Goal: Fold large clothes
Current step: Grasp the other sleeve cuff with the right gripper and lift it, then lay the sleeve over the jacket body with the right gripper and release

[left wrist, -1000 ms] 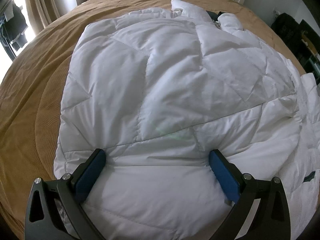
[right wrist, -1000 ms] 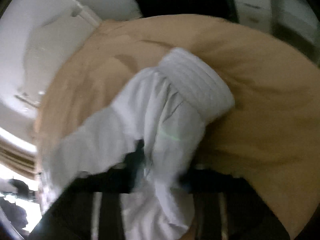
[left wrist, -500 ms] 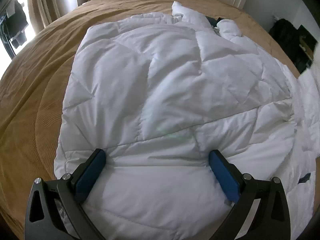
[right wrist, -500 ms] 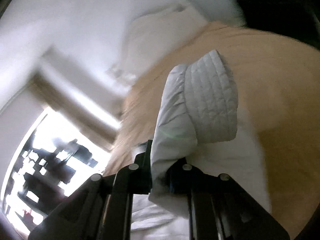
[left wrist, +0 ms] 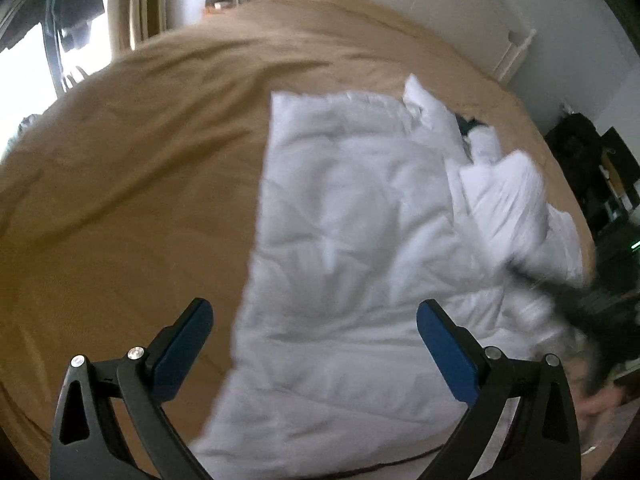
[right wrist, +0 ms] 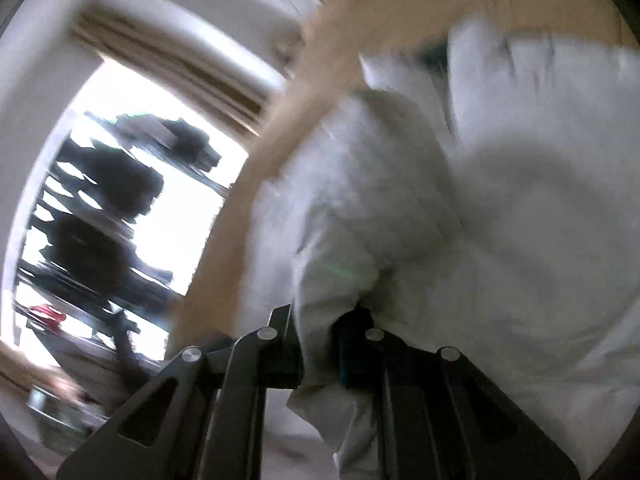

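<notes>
Right wrist: right claw (right wrist: 320, 356) clenched on white jacket (left wrist: 352, 248); left claw (left wrist: 314, 332) released above bed (left wrist: 120, 200).

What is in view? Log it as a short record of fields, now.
garment: white quilted puffer jacket, spread on the bed
surface: tan ribbed bedspread
left claw: open, empty, above the jacket's near edge
right claw: shut on a bunched fold of the jacket, likely a sleeve
image quality: both views motion-blurred
task state: fold under way, not finished
</notes>
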`<state>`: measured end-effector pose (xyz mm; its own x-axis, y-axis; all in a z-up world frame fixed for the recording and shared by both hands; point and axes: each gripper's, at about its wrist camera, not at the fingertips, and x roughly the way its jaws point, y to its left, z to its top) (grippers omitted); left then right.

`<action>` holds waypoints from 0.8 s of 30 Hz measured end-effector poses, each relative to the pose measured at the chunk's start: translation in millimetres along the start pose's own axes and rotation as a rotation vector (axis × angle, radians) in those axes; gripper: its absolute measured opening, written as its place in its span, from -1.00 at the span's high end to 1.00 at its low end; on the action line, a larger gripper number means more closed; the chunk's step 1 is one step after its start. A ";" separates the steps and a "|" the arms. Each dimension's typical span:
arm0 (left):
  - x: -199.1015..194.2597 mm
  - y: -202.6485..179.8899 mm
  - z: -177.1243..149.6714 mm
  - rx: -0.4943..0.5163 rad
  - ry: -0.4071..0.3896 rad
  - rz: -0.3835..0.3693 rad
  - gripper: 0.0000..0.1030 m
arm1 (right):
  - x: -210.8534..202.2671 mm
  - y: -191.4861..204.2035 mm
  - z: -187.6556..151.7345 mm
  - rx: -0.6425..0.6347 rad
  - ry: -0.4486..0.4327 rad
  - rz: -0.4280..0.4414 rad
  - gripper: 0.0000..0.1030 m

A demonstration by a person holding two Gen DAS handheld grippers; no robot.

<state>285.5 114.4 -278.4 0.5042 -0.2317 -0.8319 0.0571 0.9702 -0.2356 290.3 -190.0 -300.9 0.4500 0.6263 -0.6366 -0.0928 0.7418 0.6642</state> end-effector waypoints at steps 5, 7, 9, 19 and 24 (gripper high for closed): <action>-4.6 -6.6 22.5 -0.039 -0.016 -0.085 -0.98 | 21.8 -25.1 -6.5 0.009 0.032 -0.052 0.68; -7.8 -23.8 30.4 -0.027 -0.026 -0.134 -0.98 | 17.6 -12.1 -3.4 -0.019 0.055 -0.085 0.58; -5.5 -48.6 44.0 -0.015 -0.027 -0.206 -0.98 | 0.2 -1.9 -3.5 -0.055 0.047 -0.103 0.06; 69.8 -155.1 74.9 0.129 0.080 -0.186 -0.91 | -90.6 19.8 -33.8 -0.225 -0.134 -0.287 -0.83; 108.4 -88.7 63.5 -0.041 0.216 -0.187 -0.09 | -90.4 17.4 -38.5 -0.223 -0.146 -0.379 -0.68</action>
<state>389.8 7.7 -315.7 0.2929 -0.4204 -0.8587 0.0945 0.9065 -0.4115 213.7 -224.5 -246.8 0.6079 0.2727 -0.7457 -0.0790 0.9553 0.2850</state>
